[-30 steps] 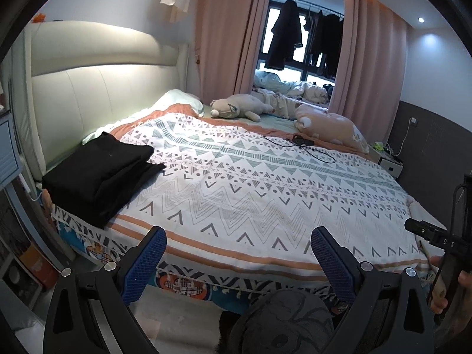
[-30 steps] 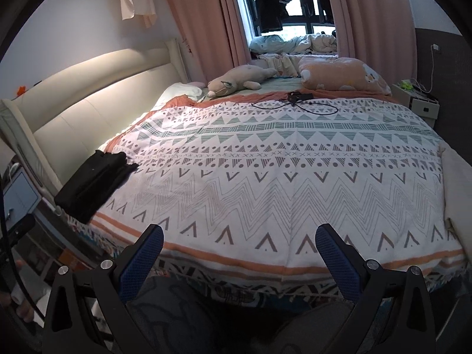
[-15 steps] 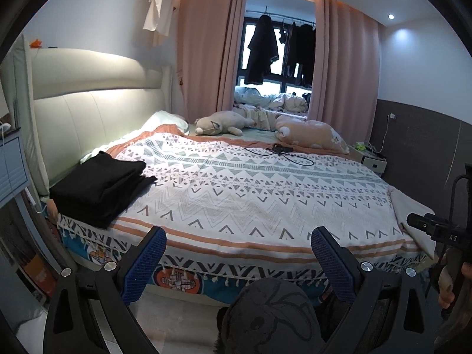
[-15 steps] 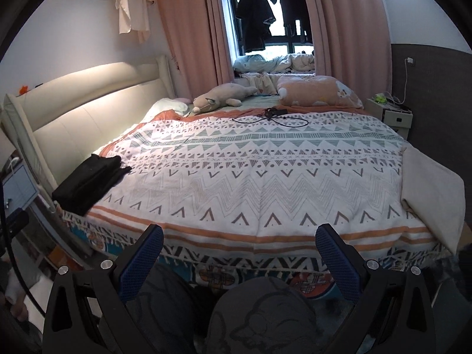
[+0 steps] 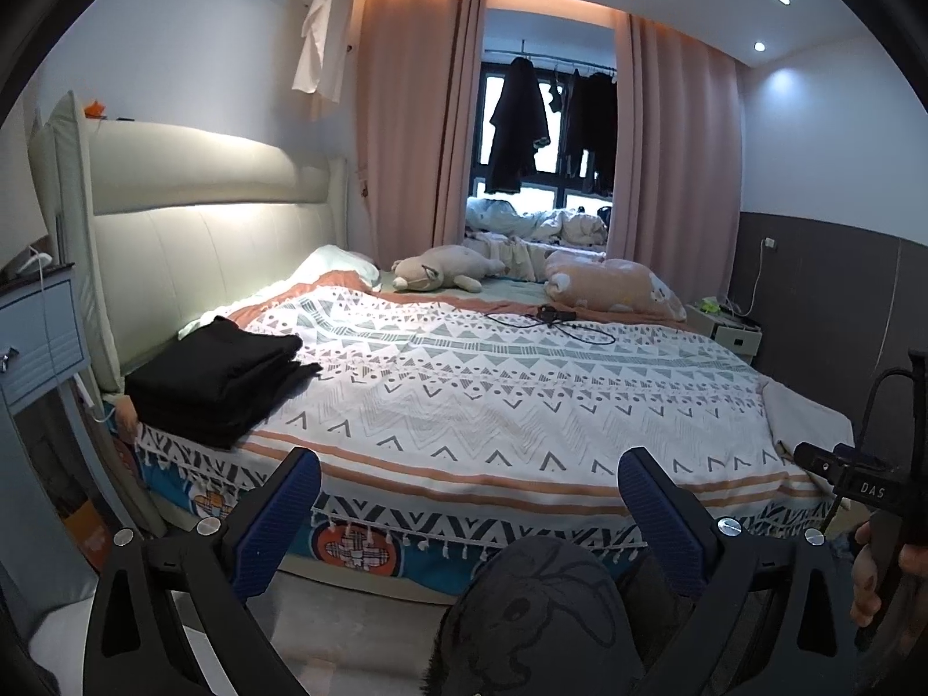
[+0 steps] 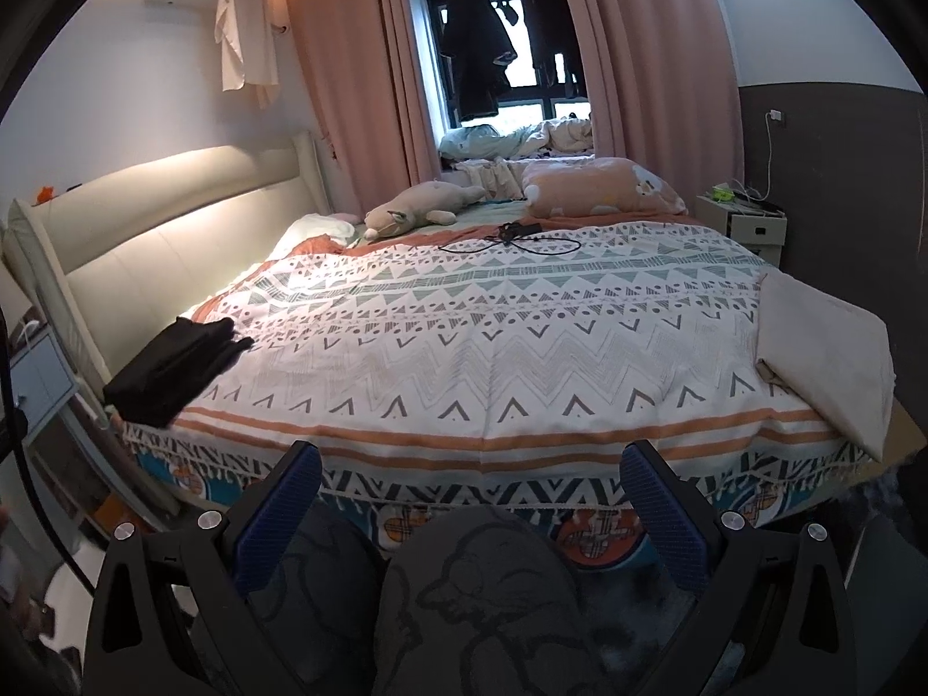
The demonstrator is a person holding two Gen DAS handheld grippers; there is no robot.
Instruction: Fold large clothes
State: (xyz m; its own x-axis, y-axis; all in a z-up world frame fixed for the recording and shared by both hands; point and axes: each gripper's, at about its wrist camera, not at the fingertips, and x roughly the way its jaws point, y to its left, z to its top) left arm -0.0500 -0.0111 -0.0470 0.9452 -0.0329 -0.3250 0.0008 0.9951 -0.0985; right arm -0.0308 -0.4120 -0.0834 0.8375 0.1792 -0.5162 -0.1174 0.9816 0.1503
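We have pulled both grippers back and up since a moment ago, so more wall and ceiling show now. Our left gripper (image 5: 468,484) has its fingers wide apart and holds nothing. Our right gripper (image 6: 471,478) is the same.

One pile of folded black clothes (image 5: 217,377) lies on the near left corner of the bed (image 5: 493,406). One folded cream cloth (image 6: 823,348) lies at the right edge.

Two plush toys (image 5: 441,275) lie far back. A dark printed cloth (image 6: 481,591) below our grippers is cut off, so we cannot tell what it is.
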